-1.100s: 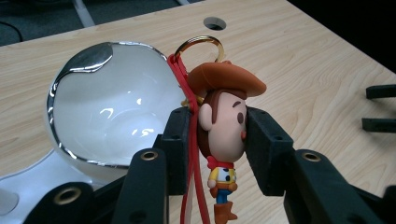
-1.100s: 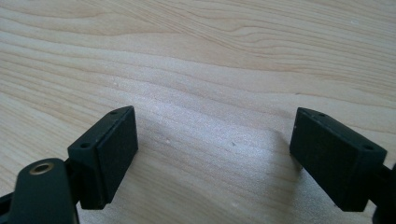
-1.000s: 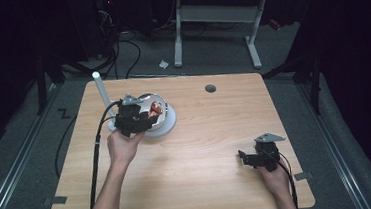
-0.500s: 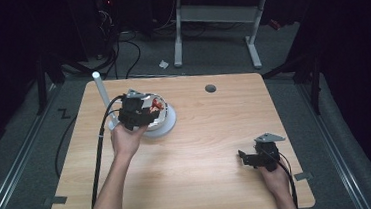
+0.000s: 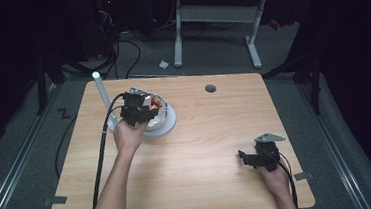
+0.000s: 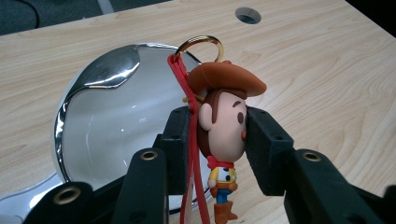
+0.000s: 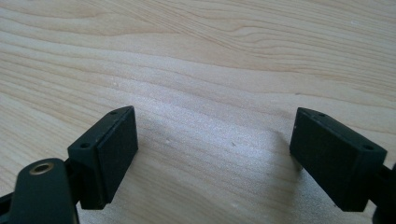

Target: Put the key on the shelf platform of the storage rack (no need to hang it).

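Observation:
A small cowboy figure keychain (image 6: 223,122) with a brown hat, a red cord and a gold ring (image 6: 201,43) hangs upright between the jaws of my left gripper (image 6: 215,150), which is shut on its head. Right behind it lies a round white dish with a chrome rim (image 6: 95,77), the figure held over its near edge. In the high view the left gripper (image 5: 146,109) sits over the white dish (image 5: 171,121) at the table's back left. My right gripper (image 7: 214,156) stands open low over bare wood, and it is at the front right (image 5: 245,158) in the high view.
A white upright post (image 5: 100,89) stands beside the dish at the table's left edge. A round cable hole (image 5: 210,88) is near the back edge of the wooden table (image 5: 211,132). The left gripper's cable trails down the left side toward the front.
The left gripper with the figure has shifted slightly left over the dish. The right gripper has stayed in place.

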Tool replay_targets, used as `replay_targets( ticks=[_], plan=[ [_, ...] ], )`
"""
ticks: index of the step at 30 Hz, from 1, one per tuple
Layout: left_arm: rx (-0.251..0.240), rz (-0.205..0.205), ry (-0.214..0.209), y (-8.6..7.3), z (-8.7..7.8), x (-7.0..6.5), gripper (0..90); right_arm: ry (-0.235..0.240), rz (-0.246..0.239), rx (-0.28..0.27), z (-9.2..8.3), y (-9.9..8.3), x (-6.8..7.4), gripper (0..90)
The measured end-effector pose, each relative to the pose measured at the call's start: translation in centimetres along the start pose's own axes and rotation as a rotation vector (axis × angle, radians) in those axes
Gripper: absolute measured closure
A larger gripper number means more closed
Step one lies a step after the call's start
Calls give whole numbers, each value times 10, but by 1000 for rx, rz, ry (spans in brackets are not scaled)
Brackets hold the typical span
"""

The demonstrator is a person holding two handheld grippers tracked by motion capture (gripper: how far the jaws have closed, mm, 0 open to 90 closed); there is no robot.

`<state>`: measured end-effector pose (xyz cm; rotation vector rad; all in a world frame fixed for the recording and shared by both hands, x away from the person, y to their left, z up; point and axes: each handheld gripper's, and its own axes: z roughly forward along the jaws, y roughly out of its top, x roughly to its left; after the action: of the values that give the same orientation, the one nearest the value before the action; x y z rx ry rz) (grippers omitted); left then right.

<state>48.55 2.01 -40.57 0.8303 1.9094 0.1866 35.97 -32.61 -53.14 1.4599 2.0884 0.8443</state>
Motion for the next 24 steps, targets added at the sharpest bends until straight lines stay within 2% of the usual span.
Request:
replay_targets(
  ticks=[5, 6, 11, 14, 15, 22, 24],
  plan=[
    [-11, -6, 10, 3, 7, 3, 624, 0, 0, 0, 0, 0, 0, 150],
    [-16, -23, 19, 3, 9, 2, 624, 0, 0, 0, 0, 0, 0, 150],
    [-34, -11, 29, 2, 14, 3, 622, 0, 0, 0, 0, 0, 0, 150],
    [-40, -22, 43, 2, 19, 4, 622, 0, 0, 0, 0, 0, 0, 150],
    [-42, -5, 51, 0, 24, 7, 621, 0, 0, 0, 0, 0, 0, 151],
    [-48, -21, 69, -2, 34, 8, 620, 0, 0, 0, 0, 0, 0, 151],
    [-47, -11, 69, -3, 37, 10, 620, 0, 0, 0, 0, 0, 0, 151]
  ],
)
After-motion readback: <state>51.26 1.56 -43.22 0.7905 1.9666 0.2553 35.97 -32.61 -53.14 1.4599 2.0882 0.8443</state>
